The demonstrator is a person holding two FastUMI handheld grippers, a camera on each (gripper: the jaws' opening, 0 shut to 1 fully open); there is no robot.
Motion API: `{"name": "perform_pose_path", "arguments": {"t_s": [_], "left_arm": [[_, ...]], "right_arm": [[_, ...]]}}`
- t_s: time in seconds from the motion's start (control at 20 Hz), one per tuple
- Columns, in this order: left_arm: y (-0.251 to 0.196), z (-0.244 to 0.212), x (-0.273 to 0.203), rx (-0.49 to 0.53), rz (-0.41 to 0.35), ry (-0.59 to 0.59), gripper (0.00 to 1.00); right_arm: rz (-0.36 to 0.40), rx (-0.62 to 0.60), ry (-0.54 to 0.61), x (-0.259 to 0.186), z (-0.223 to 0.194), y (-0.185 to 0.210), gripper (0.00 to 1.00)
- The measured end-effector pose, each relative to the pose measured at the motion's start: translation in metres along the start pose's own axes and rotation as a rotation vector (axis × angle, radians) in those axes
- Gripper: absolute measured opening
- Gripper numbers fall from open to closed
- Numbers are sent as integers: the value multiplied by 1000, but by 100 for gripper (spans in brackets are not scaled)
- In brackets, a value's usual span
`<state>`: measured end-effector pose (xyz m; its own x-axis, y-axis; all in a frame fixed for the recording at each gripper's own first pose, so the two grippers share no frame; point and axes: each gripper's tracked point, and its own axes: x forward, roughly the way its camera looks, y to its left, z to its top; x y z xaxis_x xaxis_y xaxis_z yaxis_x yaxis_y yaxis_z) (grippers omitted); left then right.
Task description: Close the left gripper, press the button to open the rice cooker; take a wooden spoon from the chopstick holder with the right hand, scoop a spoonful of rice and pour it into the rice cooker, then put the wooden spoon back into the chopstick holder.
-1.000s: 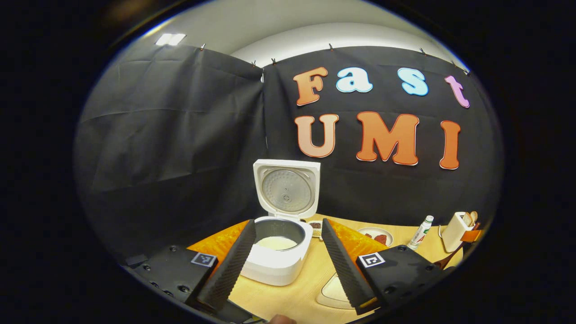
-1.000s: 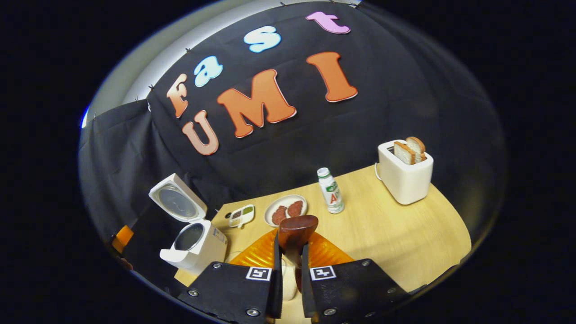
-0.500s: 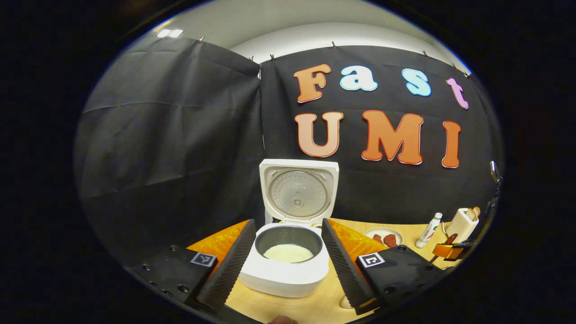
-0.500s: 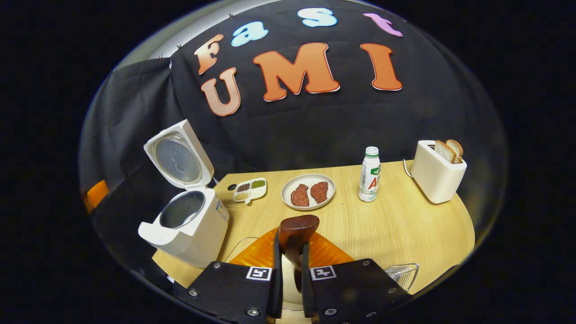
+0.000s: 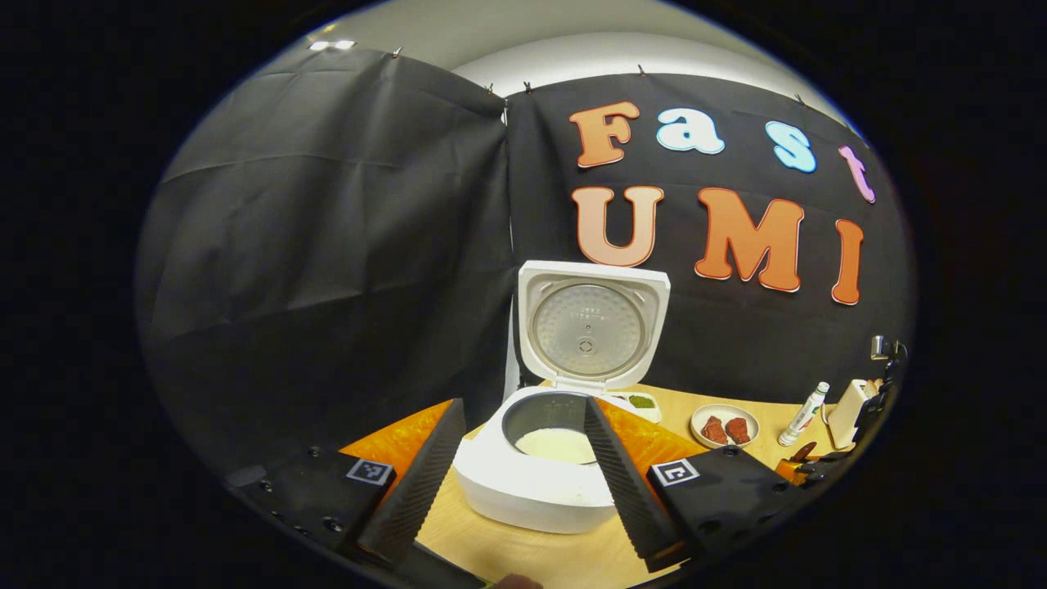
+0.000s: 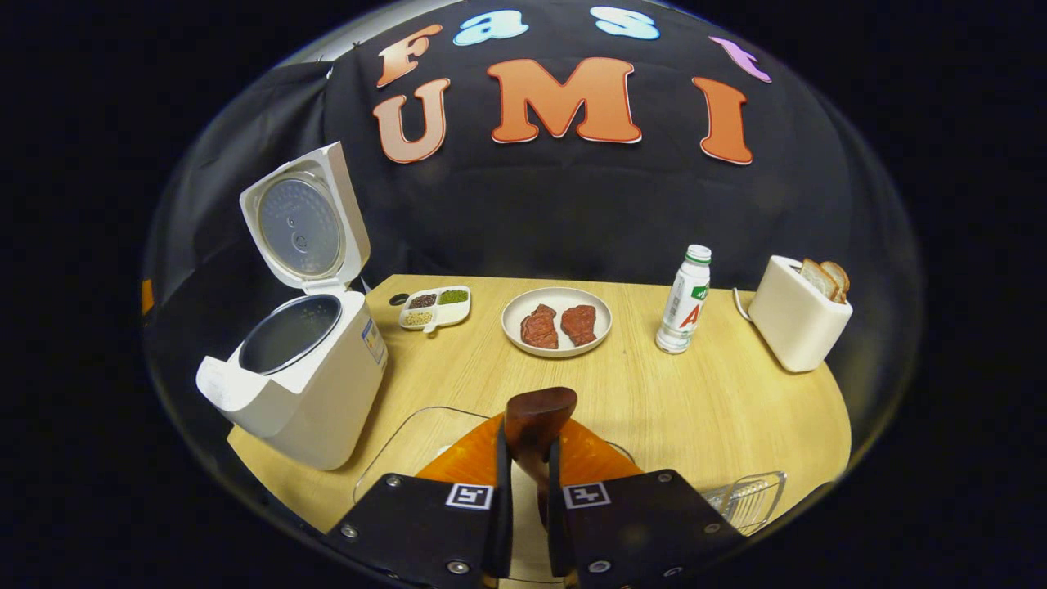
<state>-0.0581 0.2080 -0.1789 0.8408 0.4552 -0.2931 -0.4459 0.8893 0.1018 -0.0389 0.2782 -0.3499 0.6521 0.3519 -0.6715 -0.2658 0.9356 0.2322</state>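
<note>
The white rice cooker [image 5: 532, 491] stands open with its lid [image 5: 593, 327] upright and white rice [image 5: 556, 444] in the pot. My left gripper [image 5: 519, 483] is open just in front of it, one finger on each side of the pot in the left gripper view. My right gripper [image 6: 527, 438] is shut on the dark wooden spoon [image 6: 537, 413], whose bowl points forward above the table; no rice shows on it. The cooker [image 6: 298, 376] sits to its left. A clear glass bowl [image 6: 401, 446] lies under the right gripper. The wire chopstick holder [image 6: 748, 499] is at the lower right.
On the wooden table [image 6: 695, 409] stand a plate of meat [image 6: 556, 321], a small divided dish [image 6: 433, 307], a white bottle [image 6: 685, 298] and a toaster with bread [image 6: 797, 315]. The right gripper with the spoon [image 5: 806, 462] shows far right in the left gripper view.
The right gripper has levelled out with the spoon still held, and the cooker now sits nearer on its left. The left gripper has shifted left, staying open.
</note>
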Motion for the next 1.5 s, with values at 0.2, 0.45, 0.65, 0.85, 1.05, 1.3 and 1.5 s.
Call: {"name": "perform_pose_path", "arguments": {"t_s": [0.2,0.45,0.65,0.85,1.05,1.3,1.5], "left_arm": [[9,-4,0,2,24,14,100],[17,-6,-1,15,37,21,99],[24,-8,-5,17,55,30,100],[23,-9,-6,27,58,42,99],[13,-6,-9,52,32,40,99],[-7,-5,-10,53,1,40,99],[-22,-3,-13,54,-28,31,100]], "right_arm": [[69,160,49,3,-11,24,17],[140,354,119,15,-15,47,17],[162,560,174,27,-18,36,17],[171,798,220,31,-29,18,17],[225,905,222,24,-30,10,17],[286,1011,167,6,-18,-22,17],[308,1105,94,-12,4,-54,17]]}}
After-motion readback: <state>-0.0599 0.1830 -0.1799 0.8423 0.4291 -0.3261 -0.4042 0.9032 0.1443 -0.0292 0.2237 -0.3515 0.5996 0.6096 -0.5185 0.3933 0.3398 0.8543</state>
